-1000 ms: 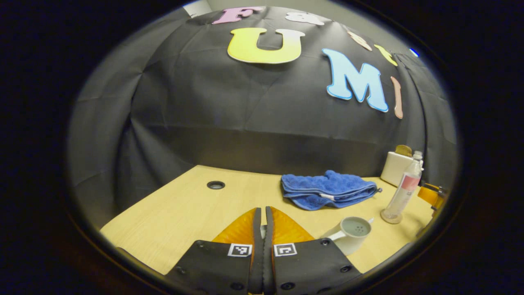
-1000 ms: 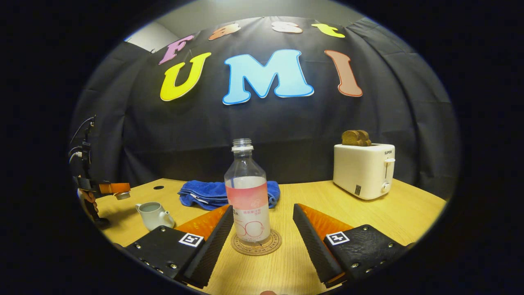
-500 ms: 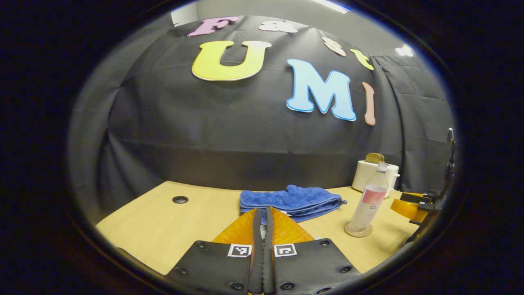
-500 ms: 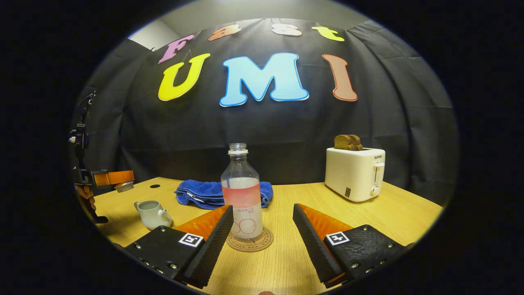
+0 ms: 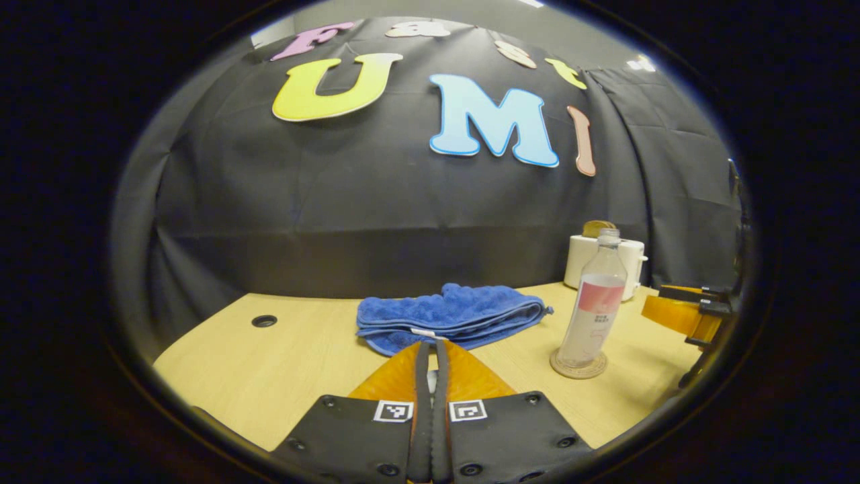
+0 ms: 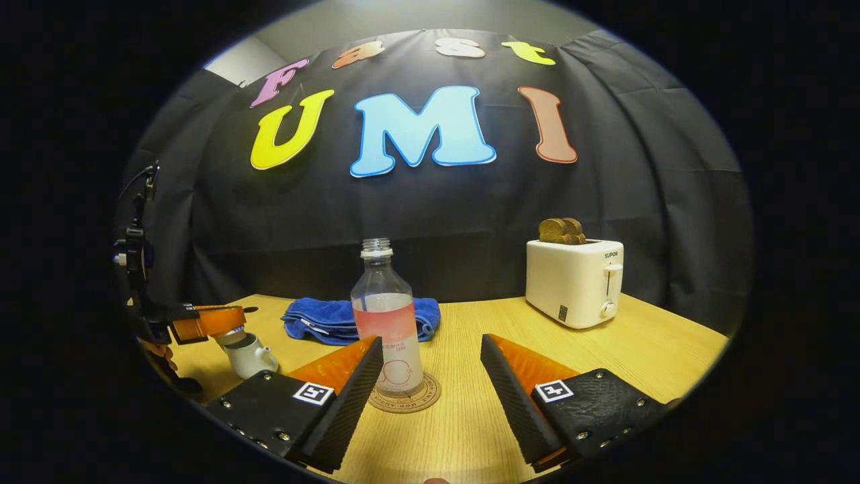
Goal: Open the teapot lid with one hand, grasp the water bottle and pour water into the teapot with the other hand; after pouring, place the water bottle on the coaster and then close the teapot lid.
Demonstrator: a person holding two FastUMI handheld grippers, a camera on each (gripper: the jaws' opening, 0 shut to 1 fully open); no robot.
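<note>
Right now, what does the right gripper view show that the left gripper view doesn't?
Right gripper view: the teapot, with the left claw holding the lid at its top, and the right claw open. Left gripper view: the left claw's fingers closed together, up close. Both: the water bottle on its coaster, the blue towel, the toaster and the table.

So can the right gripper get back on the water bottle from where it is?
Probably yes: the right gripper is open, and the water bottle stands upright on its coaster just ahead, with nothing between them.
</note>
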